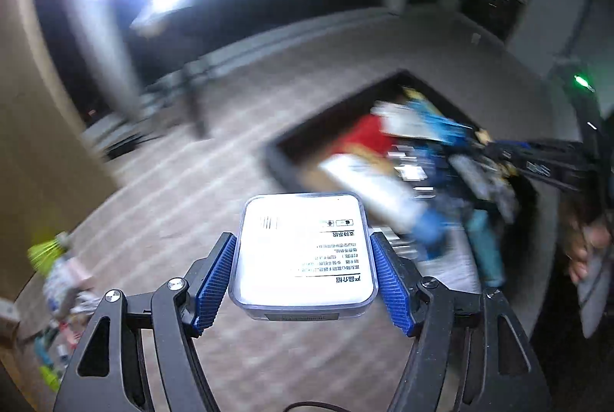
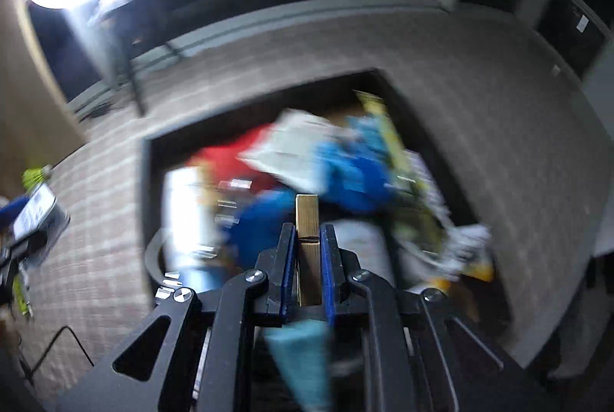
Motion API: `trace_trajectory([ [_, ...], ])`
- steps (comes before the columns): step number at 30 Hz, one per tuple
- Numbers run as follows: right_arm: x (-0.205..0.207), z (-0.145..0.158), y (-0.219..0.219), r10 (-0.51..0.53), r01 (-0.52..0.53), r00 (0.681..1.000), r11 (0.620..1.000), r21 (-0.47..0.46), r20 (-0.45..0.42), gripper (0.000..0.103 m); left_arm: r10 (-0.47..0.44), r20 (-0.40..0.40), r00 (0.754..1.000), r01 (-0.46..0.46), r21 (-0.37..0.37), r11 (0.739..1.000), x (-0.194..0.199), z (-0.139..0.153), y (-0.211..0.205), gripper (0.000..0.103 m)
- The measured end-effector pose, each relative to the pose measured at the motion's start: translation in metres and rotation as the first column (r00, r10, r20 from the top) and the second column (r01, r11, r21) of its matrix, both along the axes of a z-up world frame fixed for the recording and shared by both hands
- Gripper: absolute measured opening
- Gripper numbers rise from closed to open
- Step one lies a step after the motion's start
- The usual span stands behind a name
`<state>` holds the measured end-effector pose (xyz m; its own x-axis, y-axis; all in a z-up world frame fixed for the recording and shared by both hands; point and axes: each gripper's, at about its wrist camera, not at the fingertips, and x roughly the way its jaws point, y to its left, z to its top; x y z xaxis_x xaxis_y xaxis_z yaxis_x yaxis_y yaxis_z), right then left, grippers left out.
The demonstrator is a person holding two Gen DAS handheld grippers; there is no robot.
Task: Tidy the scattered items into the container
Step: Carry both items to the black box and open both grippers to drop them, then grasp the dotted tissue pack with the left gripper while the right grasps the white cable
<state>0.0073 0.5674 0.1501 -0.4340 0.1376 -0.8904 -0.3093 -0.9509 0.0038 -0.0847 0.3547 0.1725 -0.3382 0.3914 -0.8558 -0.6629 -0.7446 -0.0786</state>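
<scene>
Left tongs (image 1: 303, 281): nearest the lens, blue pads pinching a clear case (image 1: 305, 251) by its two side edges; the white printed label faces the camera, upside down.
Right tongs (image 2: 309, 258): nearly pressed together, pinching a thin gold bar (image 2: 307, 220) that stands out forward between the pads.
Container (image 2: 147, 182): dark tray on the striped tabletop (image 1: 172, 182), already heaped with red, blue and white packets, all blurred.
Case axis: roughly square, its slightly longer side running away from the lens, its far edge toward the tray's near left corner.
Bar axis: long axis in line with the tongs, tip over the heap.
Step in hand: both items carried toward the tray, judging by the blur.
Next move: bring each load over the heap, then spread the tongs to drop it.
Left behind: blurred clutter (image 1: 61, 277) at the tabletop's left edge.
</scene>
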Motion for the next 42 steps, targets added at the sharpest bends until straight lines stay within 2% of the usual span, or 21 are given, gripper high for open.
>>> trace_trajectory([
  [5,0.02,-0.001,0.054,-0.095,0.095,0.995,0.995,0.014,0.015,0.013,-0.147,0.025,0.989,0.146,0.02,0.989,0.044,0.002,0.06,0.067],
  [10,0.027,-0.003,0.08,-0.135,0.135,0.991,0.991,-0.002,0.021,0.013,-0.224,0.044,0.973,0.223,0.034,0.974,0.077,0.002,0.096,0.067],
  [11,0.026,-0.003,0.081,-0.134,0.134,0.991,0.991,-0.004,0.022,0.013,-0.237,0.052,0.97,0.235,0.038,0.971,0.082,0.002,0.099,0.069],
  [12,0.024,-0.003,0.082,-0.127,0.127,0.992,0.992,-0.009,0.02,0.013,-0.244,0.066,0.968,0.242,0.042,0.969,0.085,0.002,0.104,0.079],
  [13,0.023,-0.003,0.081,-0.116,0.116,0.993,0.993,-0.016,0.016,0.018,-0.239,0.081,0.968,0.236,0.039,0.971,0.084,0.001,0.108,0.084],
  [14,0.022,-0.003,0.08,-0.109,0.109,0.994,0.994,-0.018,0.021,0.037,-0.226,0.093,0.97,0.224,0.037,0.974,0.081,0.0,0.112,0.086],
  [16,0.021,0.0,0.081,-0.127,0.127,0.992,0.992,-0.001,0.019,0.063,-0.204,0.081,0.976,0.202,0.032,0.979,0.077,-0.001,0.11,0.086],
  [19,0.024,0.008,0.08,-0.137,0.137,0.99,0.991,-0.002,-0.022,0.063,-0.154,0.04,0.987,0.154,0.006,0.988,0.072,-0.003,0.103,0.086],
  [26,0.015,0.016,0.049,-0.056,0.055,0.997,0.998,-0.02,-0.058,0.063,-0.046,0.024,0.999,0.046,-0.024,0.999,0.048,-0.009,0.05,0.086],
  [32,-0.007,0.019,-0.014,0.086,-0.087,0.994,0.996,-0.023,-0.07,0.063,0.104,0.016,0.994,-0.103,-0.05,0.993,0.014,-0.016,-0.017,0.085],
  [36,-0.027,0.018,-0.067,0.202,-0.205,0.977,0.978,-0.047,-0.072,0.063,0.221,0.007,0.975,-0.22,-0.075,0.973,-0.014,-0.023,-0.075,0.085],
  [42,-0.054,0.01,-0.159,0.396,-0.399,0.917,0.915,-0.065,-0.059,0.063,0.378,-0.002,0.926,-0.375,-0.126,0.918,-0.053,-0.04,-0.166,0.086],
])
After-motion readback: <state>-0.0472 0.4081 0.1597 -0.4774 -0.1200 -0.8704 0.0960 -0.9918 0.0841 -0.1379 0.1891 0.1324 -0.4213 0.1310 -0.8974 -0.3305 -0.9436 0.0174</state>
